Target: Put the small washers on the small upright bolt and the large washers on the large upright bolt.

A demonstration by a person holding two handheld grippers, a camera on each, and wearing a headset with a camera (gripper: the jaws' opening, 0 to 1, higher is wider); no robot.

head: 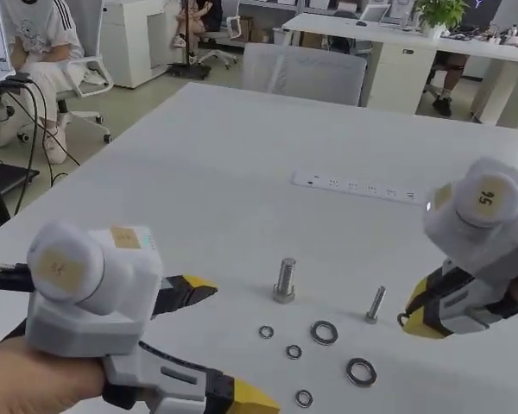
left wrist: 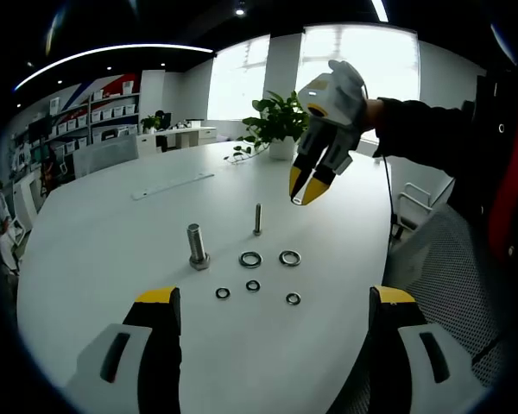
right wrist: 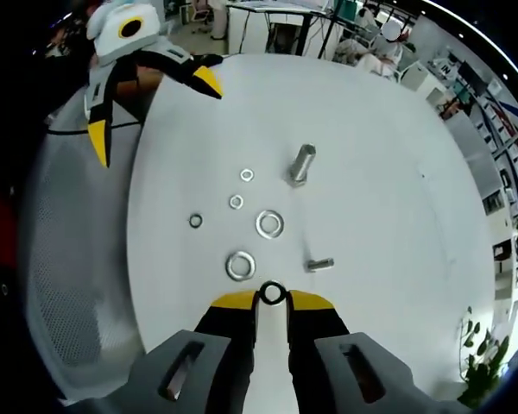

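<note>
The large upright bolt (head: 284, 280) and the small upright bolt (head: 375, 304) stand on the white table (head: 198, 155). Two large washers (head: 324, 332) (head: 361, 372) and three small washers (head: 266, 332) (head: 293, 351) (head: 304, 398) lie flat in front of them. My right gripper (head: 410, 315) hovers just right of the small bolt, shut on a large washer (right wrist: 272, 293) at its tips. My left gripper (head: 229, 345) is open and holds nothing, left of the washers. Its own view shows the bolts (left wrist: 196, 246) (left wrist: 258, 218) and the right gripper (left wrist: 309, 185) above them.
A white power strip (head: 358, 187) lies on the table beyond the bolts. A grey chair (head: 302, 73) stands at the far edge. A person sits on an office chair (head: 34, 52) at far left. A potted plant (left wrist: 272, 125) stands on the table end.
</note>
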